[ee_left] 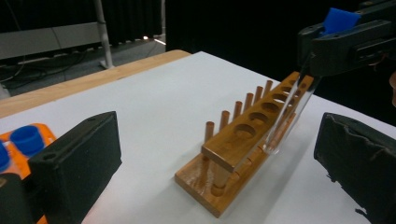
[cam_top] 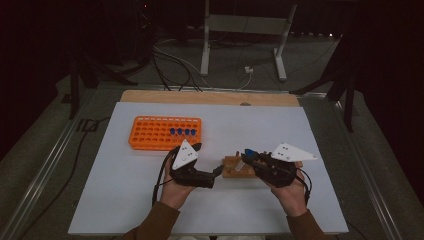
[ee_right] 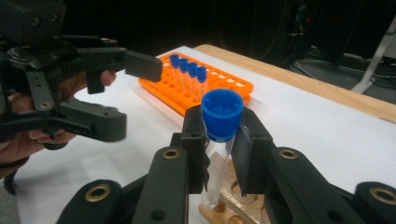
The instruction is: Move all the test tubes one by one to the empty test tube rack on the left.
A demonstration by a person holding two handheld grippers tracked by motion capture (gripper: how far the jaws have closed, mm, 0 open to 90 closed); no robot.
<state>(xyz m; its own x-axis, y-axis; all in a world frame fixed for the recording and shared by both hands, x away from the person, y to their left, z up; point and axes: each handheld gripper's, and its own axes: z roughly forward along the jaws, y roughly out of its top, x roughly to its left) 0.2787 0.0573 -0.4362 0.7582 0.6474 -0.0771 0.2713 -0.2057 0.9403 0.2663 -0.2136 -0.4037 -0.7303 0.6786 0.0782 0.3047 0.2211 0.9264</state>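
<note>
White tabletop point(cam_top: 150, 200) fills the middle of the high view, its wooden far edge point(cam_top: 210, 97) toward the top and dark floor all around. Low in the frame, the right gripper point(cam_top: 250, 156) is clamped on a clear tube point(ee_right: 218, 163) with a blue cap point(ee_right: 222, 113) — its jaws pinch the tube just under the cap, and the tube's lower end hangs tilted over the wooden rack point(ee_left: 243, 149) at centre. The left gripper point(cam_top: 210, 159) sits just left of the rack, jaws wide apart with nothing between them. An orange tray point(cam_top: 150, 134) holding four blue-capped tubes point(cam_top: 181, 131) stands in the upper left — well apart from the rack, with bare white surface to the right and along the near edge.
</note>
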